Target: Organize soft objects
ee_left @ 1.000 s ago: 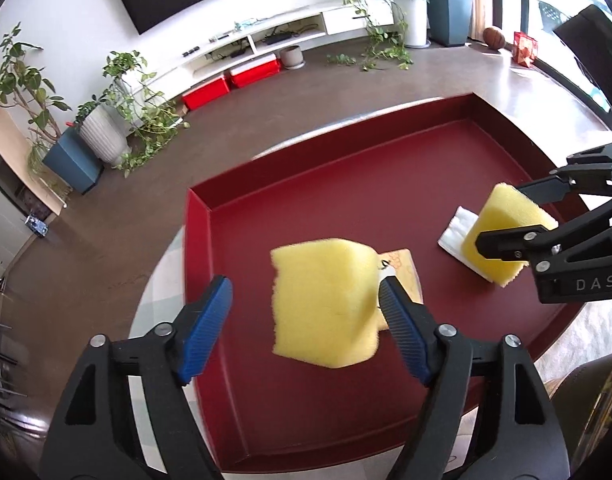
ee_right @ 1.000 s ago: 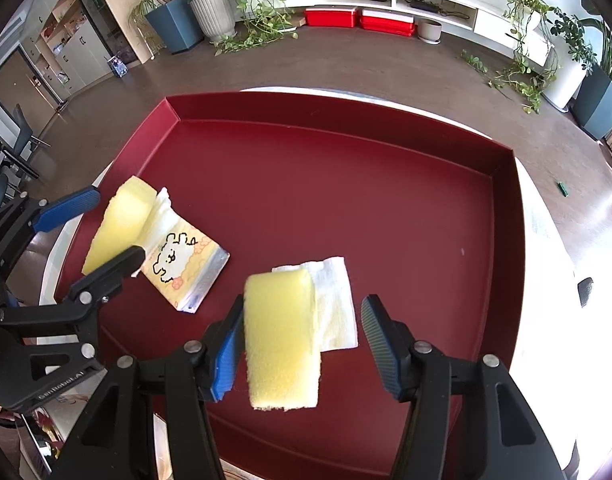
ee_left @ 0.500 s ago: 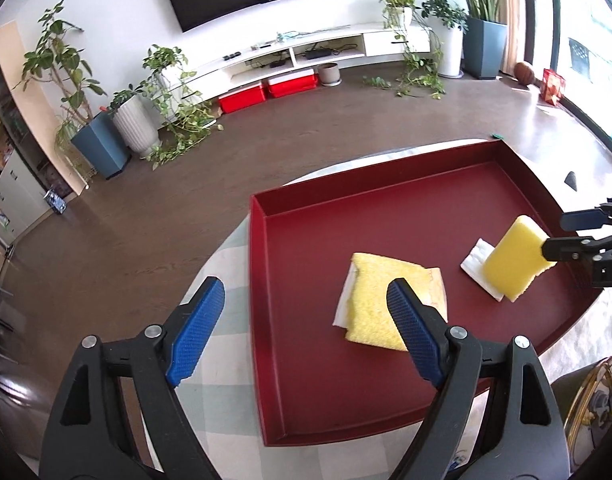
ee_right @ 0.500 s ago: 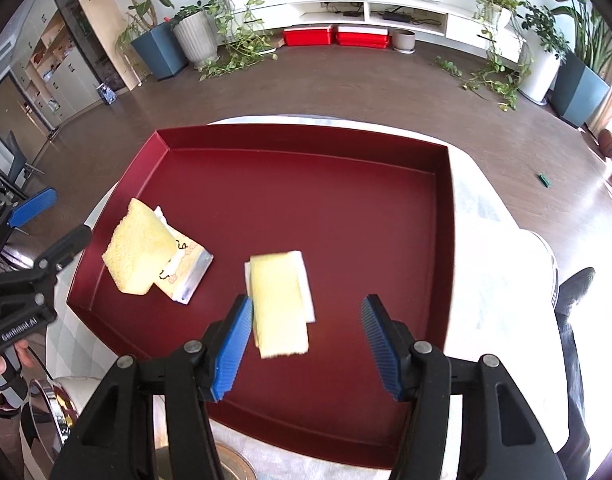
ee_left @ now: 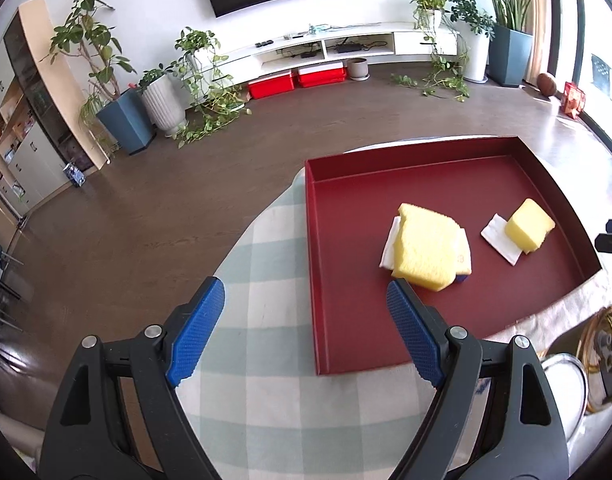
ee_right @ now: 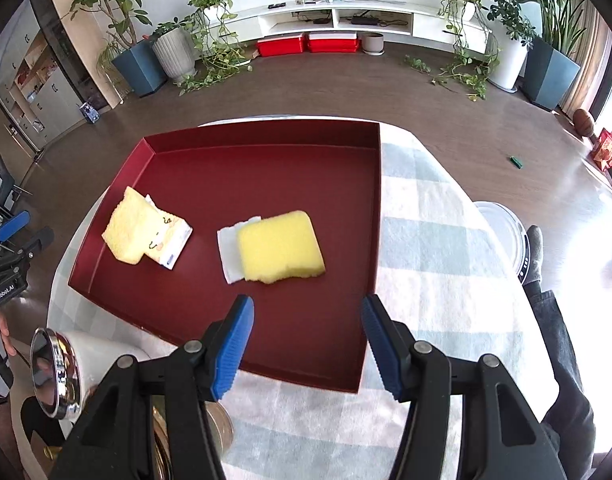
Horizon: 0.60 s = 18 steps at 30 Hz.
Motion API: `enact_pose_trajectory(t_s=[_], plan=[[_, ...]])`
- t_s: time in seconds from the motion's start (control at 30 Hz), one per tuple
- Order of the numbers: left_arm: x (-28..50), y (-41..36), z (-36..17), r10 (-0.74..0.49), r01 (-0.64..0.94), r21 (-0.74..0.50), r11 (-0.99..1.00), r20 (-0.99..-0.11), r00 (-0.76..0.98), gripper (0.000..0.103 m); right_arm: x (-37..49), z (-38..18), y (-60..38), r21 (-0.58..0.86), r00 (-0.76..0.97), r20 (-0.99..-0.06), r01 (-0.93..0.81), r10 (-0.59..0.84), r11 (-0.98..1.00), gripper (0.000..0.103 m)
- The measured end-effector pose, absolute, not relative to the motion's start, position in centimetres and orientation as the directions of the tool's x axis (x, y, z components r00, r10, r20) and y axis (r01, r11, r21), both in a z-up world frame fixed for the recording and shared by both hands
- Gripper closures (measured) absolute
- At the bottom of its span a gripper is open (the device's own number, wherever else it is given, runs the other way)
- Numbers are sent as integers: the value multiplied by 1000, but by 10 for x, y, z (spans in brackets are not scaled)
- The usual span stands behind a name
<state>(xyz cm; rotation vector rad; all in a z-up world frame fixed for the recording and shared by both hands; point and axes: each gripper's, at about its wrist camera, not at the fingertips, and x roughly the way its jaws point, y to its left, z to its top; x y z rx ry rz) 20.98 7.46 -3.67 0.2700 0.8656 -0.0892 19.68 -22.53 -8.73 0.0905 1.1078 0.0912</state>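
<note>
Both sponges lie released in the red tray (ee_right: 370, 216); left gripper (ee_left: 306, 316) and right gripper (ee_right: 308, 340) hang open, empty. Next, probably more soft items.

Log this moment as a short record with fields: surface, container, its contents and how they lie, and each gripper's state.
surface: table with a pale checked cloth
container: red tray, shallow, walled
left sponge: yellow, lies on a tissue pack in the tray
right sponge: yellow, lies partly on a white napkin, apart from the other sponge
left gripper: open, holds nothing, jaws have just been opening, over the cloth at the tray's edge
right gripper: open, holds nothing, above the tray's near edge
</note>
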Motion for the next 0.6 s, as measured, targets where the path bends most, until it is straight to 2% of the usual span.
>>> enact_pose_trajectory(t_s=[0.6], plan=[[120,122,-64,86,124,185,975,-826,557,20,77,-116,-249,142,395,-913,61,106,988,43]])
